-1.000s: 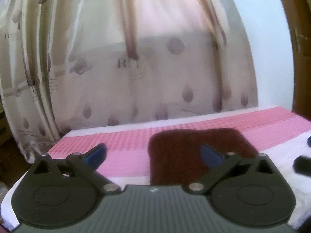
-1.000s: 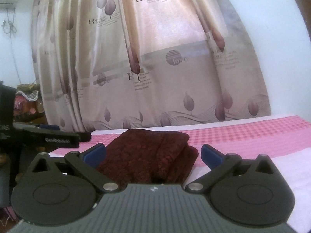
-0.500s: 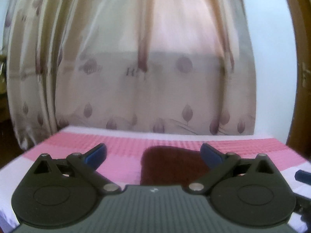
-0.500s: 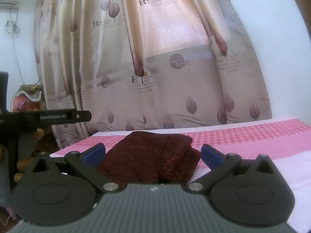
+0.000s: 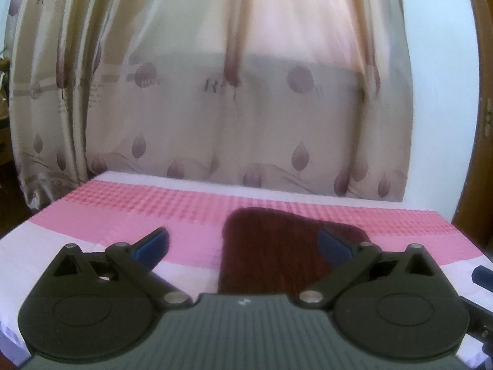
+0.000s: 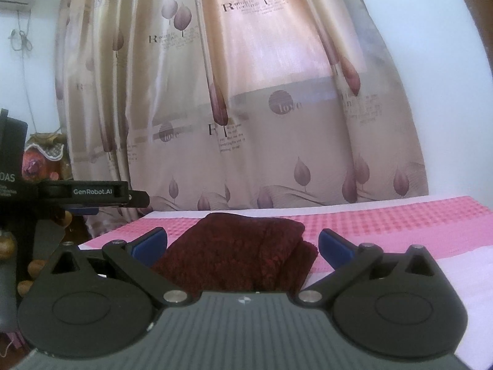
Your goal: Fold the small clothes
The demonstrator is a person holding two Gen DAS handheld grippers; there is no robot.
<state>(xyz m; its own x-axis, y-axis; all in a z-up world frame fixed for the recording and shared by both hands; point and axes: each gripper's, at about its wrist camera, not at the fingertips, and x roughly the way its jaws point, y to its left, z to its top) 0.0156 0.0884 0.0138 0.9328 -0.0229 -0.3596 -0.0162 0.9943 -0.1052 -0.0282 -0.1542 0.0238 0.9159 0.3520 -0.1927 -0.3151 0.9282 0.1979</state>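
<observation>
Bare pink bed cover (image 5: 160, 212) lies open left of the folded maroon cloth (image 5: 271, 246). The curtain (image 6: 246, 123) closes off the bed's far edge. The left tool (image 6: 92, 191) stands just left of the cloth.

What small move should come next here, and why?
Probably back both hands away. The dark red garment already lies folded in layers on the pink cover, and both the left gripper and the right gripper are open, holding nothing. If another fold is wanted, the right one is better centred.
</observation>
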